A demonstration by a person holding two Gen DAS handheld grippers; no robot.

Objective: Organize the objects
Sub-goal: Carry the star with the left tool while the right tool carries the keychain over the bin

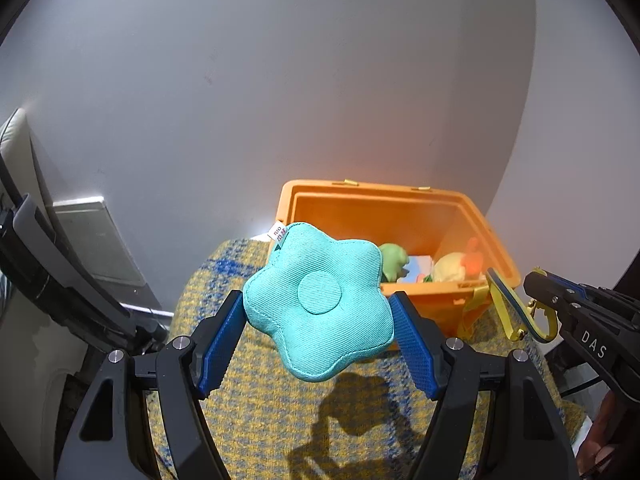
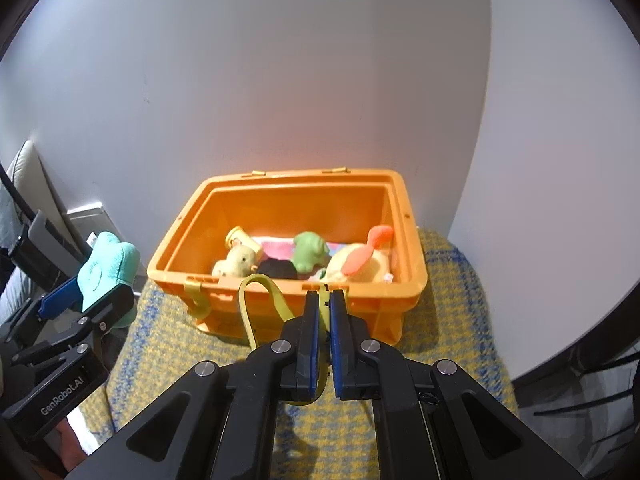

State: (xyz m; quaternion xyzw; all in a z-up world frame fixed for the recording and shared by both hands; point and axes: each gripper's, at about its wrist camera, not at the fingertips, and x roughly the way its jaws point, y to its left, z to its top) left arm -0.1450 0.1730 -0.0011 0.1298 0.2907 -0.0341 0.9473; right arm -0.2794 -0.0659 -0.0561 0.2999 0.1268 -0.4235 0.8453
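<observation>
Nearest in the left wrist view, the left gripper (image 1: 318, 320) has its black plastic arms spread partway, and its two ribbed blue pads (image 1: 222, 344) pinch a teal cushion (image 1: 320, 300) by its sides. The cushion is soft, of fine corded cloth, shaped like a plump flower with rounded lobes and a round stitched disc in the middle; a small white label (image 1: 279, 234) sticks out at its far left lobe. It hangs above a woven cover (image 1: 256, 412) of coarse yellow and grey check with blue lines, which carries the cushion's dark shadow.

In the right wrist view, the right gripper (image 2: 325, 304) has its blue pads pressed together on a flat yellow strap (image 2: 256, 300), thin and rubbery, which loops up to the left of the fingers and runs back between them. In the left wrist view the same strap (image 1: 506, 308) hangs from that gripper at the right edge and ends in a gold metal clasp (image 1: 540, 312).

Just beyond both grippers an orange box (image 2: 280, 300) of smooth hard plastic stands on the woven cover, open at the top, rectangular with rounded corners and a stepped rim. Inside lie a green plush toy (image 2: 308, 250), a tan plush toy (image 2: 238, 262), a pale yellow plush with an orange fin (image 2: 372, 248), a small yellow tub (image 2: 242, 238), something black (image 2: 276, 268) and a pink and white cloth (image 2: 276, 246).

Farthest, a plain matt grey wall (image 2: 280, 60) rises behind the box
</observation>
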